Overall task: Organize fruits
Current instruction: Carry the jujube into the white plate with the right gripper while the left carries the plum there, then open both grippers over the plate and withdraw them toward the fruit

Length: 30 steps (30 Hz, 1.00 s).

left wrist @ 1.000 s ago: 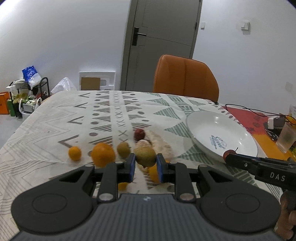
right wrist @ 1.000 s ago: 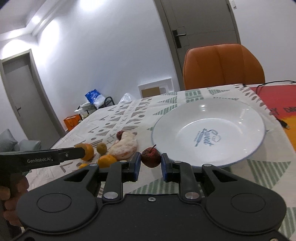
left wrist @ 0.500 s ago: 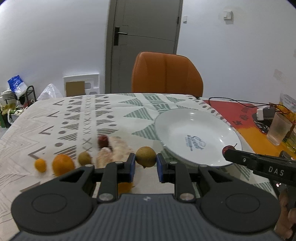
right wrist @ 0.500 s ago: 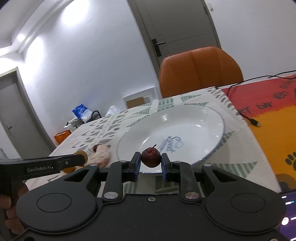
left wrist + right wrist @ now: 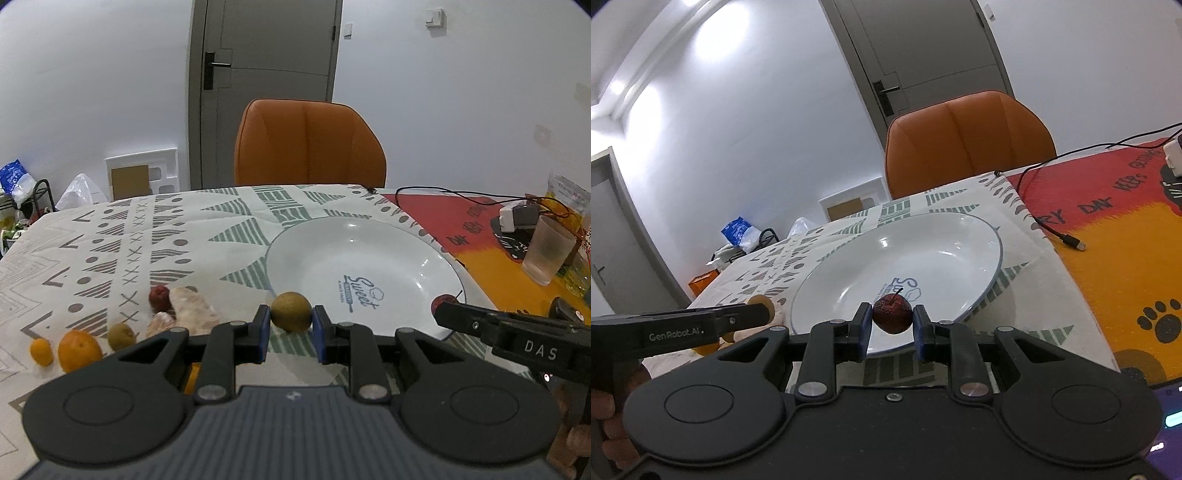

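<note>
My left gripper (image 5: 290, 328) is shut on a round brown-green fruit (image 5: 290, 311), held above the near left rim of the white plate (image 5: 388, 251). My right gripper (image 5: 891, 326) is shut on a small dark red fruit with a stem (image 5: 892, 313), held over the plate's near rim (image 5: 960, 236). The plate holds no fruit. In the left wrist view, the right gripper (image 5: 441, 306) comes in from the right with the red fruit (image 5: 442, 300). On the cloth to the left lie a red fruit (image 5: 159, 297), a pale pink fruit (image 5: 190, 306), a small kiwi (image 5: 121, 335) and two oranges (image 5: 79, 350).
A patterned tablecloth (image 5: 129, 236) covers the table. An orange chair (image 5: 308, 144) stands at the far side. A red and orange mat (image 5: 1126, 258) lies to the right with a black cable (image 5: 1067, 240), a charger (image 5: 517, 218) and a plastic cup (image 5: 548, 249).
Both grippers have moved towards the plate with their fruits. The left one swung right from the fruit pile; the right one now hangs over the plate's near edge.
</note>
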Available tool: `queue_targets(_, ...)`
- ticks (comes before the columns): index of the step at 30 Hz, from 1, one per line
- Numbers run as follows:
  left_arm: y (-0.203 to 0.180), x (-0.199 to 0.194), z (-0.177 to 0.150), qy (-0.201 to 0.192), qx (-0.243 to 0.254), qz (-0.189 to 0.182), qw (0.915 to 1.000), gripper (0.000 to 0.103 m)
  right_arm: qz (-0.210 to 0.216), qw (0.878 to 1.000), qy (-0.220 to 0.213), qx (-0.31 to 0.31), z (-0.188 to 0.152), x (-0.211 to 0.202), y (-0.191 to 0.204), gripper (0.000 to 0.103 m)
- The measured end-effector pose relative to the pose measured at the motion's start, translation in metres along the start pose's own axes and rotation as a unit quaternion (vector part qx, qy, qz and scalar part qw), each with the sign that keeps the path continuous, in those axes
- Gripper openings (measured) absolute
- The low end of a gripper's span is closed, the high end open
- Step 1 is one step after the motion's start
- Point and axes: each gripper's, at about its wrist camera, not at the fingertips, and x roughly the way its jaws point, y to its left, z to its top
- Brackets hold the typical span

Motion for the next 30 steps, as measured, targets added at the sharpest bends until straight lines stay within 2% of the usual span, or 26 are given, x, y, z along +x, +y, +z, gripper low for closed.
queue_targets(3,-0.004,0.005,0.003,0.002,0.004,-0.004,1.0000,0.023,-0.003,1.000,-0.001,0.004,0.002,0.002,-0.001,0.028)
queue_targets(16,-0.021,0.019,0.015,0.002,0.007,-0.021,0.9998,0.023,-0.020,1.000,-0.013,0.017,0.001,-0.014,-0.010,0.028)
queue_targets(22,-0.019,0.015,0.014,0.005,0.013,-0.007,0.9999,0.030,-0.015,1.000,-0.013,0.015,0.001,-0.016,-0.006,0.028)
queue_targets(25,-0.014,0.011,0.013,0.005,0.010,0.009,0.9999,0.042,-0.011,1.000,-0.008,0.016,0.000,-0.013,-0.003,0.029)
queue_targets(27,-0.008,0.007,0.011,0.000,0.009,0.021,0.9997,0.057,-0.008,1.000,-0.007,0.015,-0.001,-0.012,0.000,0.031)
queue_targets(30,0.000,0.001,0.010,-0.008,0.006,0.045,0.9989,0.071,-0.006,1.000,-0.007,0.013,-0.001,-0.012,0.005,0.037)
